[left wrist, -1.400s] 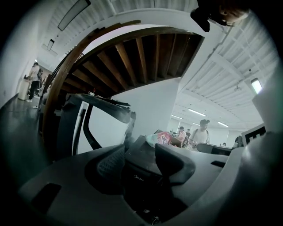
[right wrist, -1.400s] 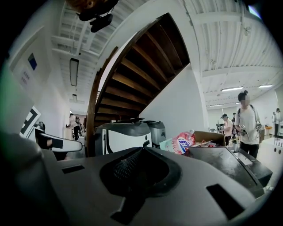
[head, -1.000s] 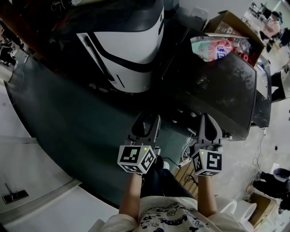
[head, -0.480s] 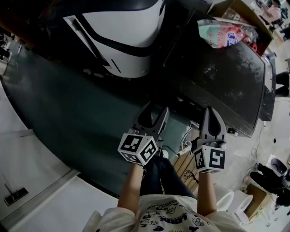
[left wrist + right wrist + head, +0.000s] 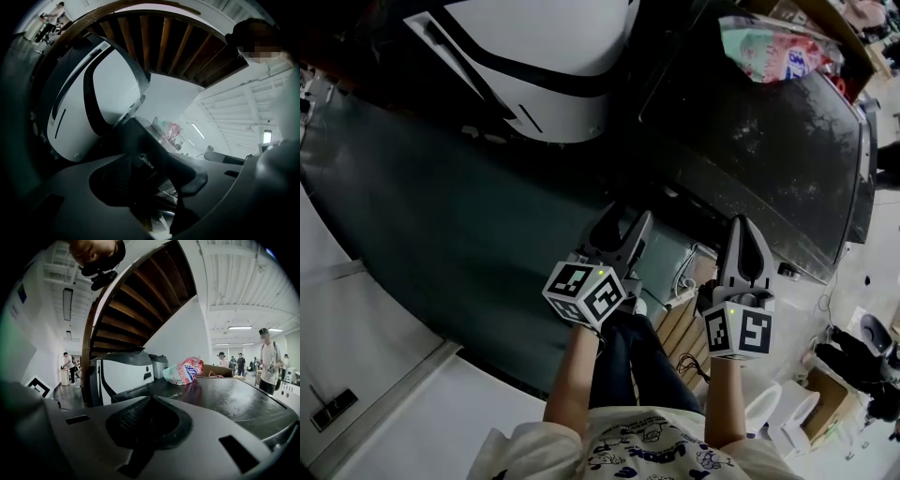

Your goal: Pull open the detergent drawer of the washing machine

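A dark washing machine (image 5: 769,159) fills the head view's right, its top speckled. The left gripper view shows its dark front with a Midea logo (image 5: 146,161). No frame lets me pick out the detergent drawer. My left gripper (image 5: 625,223) hangs in front of the machine's near left corner with its jaws open and nothing between them; in its own view (image 5: 157,197) the logo shows through the gap. My right gripper (image 5: 741,225) is beside it on the right, level with the machine's front edge and shut on nothing. In its own view (image 5: 149,401) the two jaws meet.
A white appliance with black trim (image 5: 544,84) stands left of the dark machine. A colourful detergent bag (image 5: 764,52) and a cardboard box (image 5: 220,369) lie on the machine's far end. A wooden pallet (image 5: 675,328) is by the feet. A wooden staircase (image 5: 140,301) rises overhead, with people (image 5: 267,357) beyond.
Both grippers have sunk, closer to the dark machine's front edge. The left one has rolled and its jaws stand a little wider. The right one has stayed shut.
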